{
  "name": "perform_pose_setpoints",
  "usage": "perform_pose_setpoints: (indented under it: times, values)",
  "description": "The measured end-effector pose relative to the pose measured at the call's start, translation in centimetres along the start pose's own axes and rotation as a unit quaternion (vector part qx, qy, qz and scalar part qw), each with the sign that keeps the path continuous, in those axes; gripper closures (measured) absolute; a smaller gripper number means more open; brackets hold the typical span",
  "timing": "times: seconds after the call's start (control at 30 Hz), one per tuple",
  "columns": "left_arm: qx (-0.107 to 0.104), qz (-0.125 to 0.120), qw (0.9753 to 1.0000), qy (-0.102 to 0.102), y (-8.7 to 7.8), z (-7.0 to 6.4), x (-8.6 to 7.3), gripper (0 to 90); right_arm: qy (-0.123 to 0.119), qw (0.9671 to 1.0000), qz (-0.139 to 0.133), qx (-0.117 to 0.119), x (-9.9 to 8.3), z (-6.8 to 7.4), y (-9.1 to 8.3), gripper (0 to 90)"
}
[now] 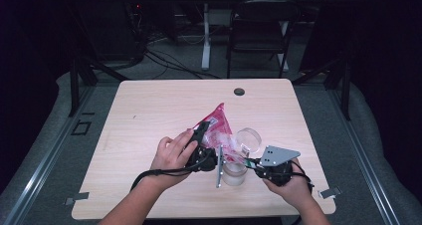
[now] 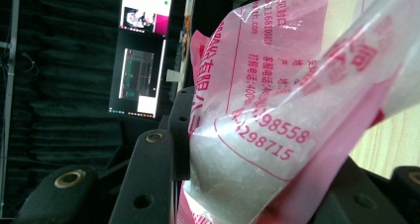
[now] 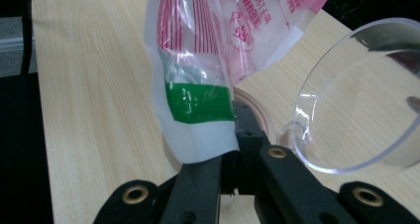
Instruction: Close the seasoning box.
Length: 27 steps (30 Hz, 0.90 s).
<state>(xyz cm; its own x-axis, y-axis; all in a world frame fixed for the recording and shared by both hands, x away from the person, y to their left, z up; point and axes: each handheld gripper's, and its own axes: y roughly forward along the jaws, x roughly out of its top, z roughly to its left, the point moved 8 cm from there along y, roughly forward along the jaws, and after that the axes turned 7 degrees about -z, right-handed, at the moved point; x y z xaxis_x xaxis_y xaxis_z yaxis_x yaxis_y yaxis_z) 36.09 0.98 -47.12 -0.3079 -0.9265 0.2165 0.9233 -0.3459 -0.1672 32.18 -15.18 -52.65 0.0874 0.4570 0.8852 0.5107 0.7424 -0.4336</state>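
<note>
A pink printed plastic bag [image 1: 215,125] holding white grains is held tilted above a clear jar [image 1: 234,174] near the table's front. The jar's round clear lid [image 1: 249,138] stands swung open behind it. My left gripper [image 1: 201,130] is shut on the bag's body, and the film bulges between its jaws in the left gripper view [image 2: 277,110]. My right gripper [image 1: 247,162] comes in from the right, over the jar. It is shut on the bag's lower edge [image 3: 198,85], by a green band. The lid [image 3: 361,100] sits just right of those jaws.
The light wooden table [image 1: 149,110] has bare room to the left and at the back, with a cable hole [image 1: 239,91] near its far edge. A dark folding chair [image 1: 259,31] and a desk leg stand beyond the table. Dark curtains surround the area.
</note>
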Motion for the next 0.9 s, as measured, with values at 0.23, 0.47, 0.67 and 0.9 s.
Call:
perform_pose_setpoints:
  times: [0.23,0.47,0.67,0.9]
  values:
    - [0.0,-0.002,1.0,0.001,0.03,0.0,0.06,65.2,0.001,1.0,-0.003,-0.002,0.08,-0.15,-0.16,89.9]
    - [0.0,-0.002,1.0,0.0,0.06,-0.04,0.06,65.2,0.0,1.0,-0.004,-0.006,0.1,-0.28,-0.23,89.9]
    - [-0.001,-0.001,1.0,-0.002,0.05,-0.02,0.02,65.2,-0.001,1.0,-0.005,-0.005,0.18,-0.24,-0.29,89.9]
    - [-0.002,-0.001,1.0,-0.003,0.1,-0.17,-0.12,65.3,-0.003,0.9999,-0.004,-0.009,0.18,-0.27,-0.25,89.9]
